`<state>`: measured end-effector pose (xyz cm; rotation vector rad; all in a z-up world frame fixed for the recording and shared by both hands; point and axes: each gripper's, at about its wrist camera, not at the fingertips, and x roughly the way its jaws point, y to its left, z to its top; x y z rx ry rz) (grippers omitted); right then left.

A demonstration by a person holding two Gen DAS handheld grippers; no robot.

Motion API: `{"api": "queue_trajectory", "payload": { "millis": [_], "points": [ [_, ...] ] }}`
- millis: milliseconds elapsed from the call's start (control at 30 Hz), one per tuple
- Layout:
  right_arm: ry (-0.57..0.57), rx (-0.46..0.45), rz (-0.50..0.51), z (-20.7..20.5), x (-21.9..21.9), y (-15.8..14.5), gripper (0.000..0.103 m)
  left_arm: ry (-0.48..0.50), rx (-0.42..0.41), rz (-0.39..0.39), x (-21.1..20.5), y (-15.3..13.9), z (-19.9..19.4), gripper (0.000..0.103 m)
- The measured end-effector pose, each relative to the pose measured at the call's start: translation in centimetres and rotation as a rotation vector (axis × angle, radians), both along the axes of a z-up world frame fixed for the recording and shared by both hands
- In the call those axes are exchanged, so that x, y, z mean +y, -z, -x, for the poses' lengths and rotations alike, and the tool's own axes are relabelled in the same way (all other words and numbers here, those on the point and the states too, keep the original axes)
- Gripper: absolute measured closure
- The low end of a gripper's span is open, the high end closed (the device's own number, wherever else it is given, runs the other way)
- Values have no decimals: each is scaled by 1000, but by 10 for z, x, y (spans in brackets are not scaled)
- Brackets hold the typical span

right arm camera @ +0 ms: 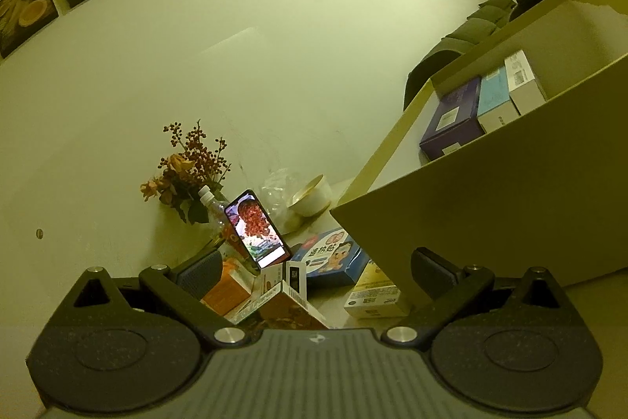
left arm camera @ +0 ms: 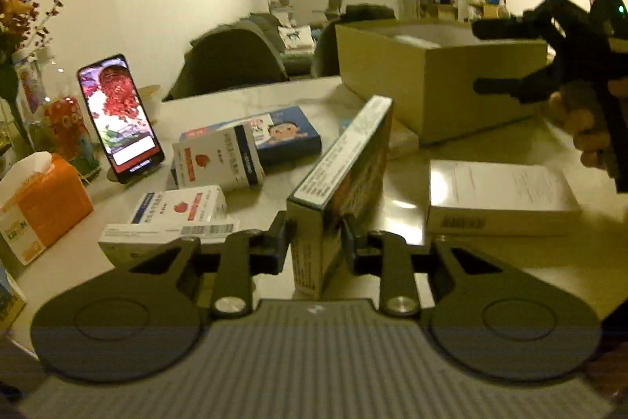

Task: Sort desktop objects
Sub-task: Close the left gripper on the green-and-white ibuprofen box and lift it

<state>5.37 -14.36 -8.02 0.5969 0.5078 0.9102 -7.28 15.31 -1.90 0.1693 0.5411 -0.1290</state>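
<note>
Here a thin upright carton [left arm camera: 337,191], standing on its long edge on the table [left arm camera: 490,262], is pinched at its near end by the left gripper [left arm camera: 316,246]. It is judged light and crushable (hollow card), so the broad faces are best gripped low and gently. The right gripper [right arm camera: 314,273] is held spread and empty beside the cardboard box [right arm camera: 490,207].

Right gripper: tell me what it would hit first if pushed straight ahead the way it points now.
Likely the small box standing just past the right gripper, between its open jaws. Behind it sit the blue box and the phone. Depth is hard to judge in this view.
</note>
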Motion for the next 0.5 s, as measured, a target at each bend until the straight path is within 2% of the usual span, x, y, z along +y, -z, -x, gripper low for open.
{"api": "queue_trajectory", "payload": {
  "millis": [167,333,500],
  "points": [
    [10,14,-15,-1,-3,1,0,26,100,-64,-7,-3,-15,74],
    [27,15,0,0,-5,0,0,82,154,-55,-10,-16,-28,67],
    [24,4,8,2,-5,-2,0,136,208,-69,-16,-27,-50,66]
  ]
}}
